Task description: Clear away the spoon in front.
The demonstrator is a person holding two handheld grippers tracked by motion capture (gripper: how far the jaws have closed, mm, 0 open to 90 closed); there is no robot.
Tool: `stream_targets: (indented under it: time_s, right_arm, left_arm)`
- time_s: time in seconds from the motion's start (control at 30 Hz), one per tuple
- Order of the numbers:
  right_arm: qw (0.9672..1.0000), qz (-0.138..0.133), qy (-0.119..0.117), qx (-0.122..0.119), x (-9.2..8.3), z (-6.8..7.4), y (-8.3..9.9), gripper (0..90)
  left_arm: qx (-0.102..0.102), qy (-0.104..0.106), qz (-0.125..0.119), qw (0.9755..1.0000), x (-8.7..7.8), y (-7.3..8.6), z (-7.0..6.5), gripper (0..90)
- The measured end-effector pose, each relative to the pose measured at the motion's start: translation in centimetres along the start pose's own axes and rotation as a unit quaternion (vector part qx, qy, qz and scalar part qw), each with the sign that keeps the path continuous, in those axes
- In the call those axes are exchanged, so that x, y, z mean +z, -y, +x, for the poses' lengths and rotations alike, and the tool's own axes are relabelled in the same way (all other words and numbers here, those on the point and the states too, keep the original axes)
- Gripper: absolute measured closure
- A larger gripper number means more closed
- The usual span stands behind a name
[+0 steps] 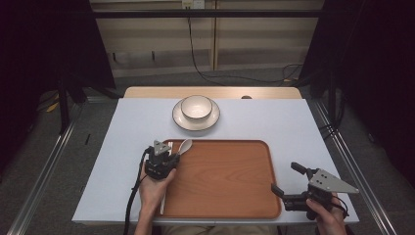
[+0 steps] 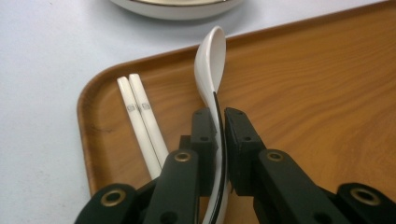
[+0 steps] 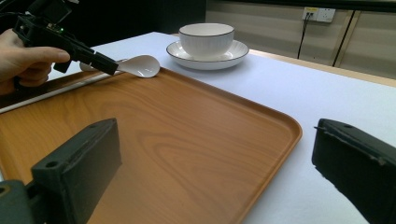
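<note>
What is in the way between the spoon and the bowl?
Nothing visible. The left gripper already pinches the spoon by its handle over the tray's far left corner, and only bare tablecloth lies before the bowl on its plate.

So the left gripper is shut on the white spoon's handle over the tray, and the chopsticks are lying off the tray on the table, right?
Not quite. The left gripper is shut on the white spoon over the tray, but the chopsticks lie on the tray, along its left edge beside the spoon. The left gripper view shows this.
</note>
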State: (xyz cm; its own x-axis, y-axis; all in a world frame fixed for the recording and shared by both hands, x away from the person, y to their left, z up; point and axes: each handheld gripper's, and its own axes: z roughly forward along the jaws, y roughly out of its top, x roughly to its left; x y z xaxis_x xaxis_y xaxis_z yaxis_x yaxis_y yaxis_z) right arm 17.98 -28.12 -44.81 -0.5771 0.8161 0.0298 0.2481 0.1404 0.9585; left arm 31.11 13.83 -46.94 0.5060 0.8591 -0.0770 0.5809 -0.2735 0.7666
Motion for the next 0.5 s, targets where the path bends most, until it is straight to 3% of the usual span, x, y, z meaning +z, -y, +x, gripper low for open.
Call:
stream_targets:
  time_s: [0.37,0.5]
  right_arm:
    - [1.0000,-0.002,-0.001,-0.001,-0.05,0.01,-0.03,1.2]
    - [1.0000,-0.005,0.001,-0.001,-0.04,-0.03,-0.02,1.1]
  left_arm:
    - [-0.002,-0.004,0.024,0.9997,0.68,-0.11,-0.18,79.6]
    - [0.006,-0.010,0.031,0.9995,0.88,-0.12,-0.37,79.5]
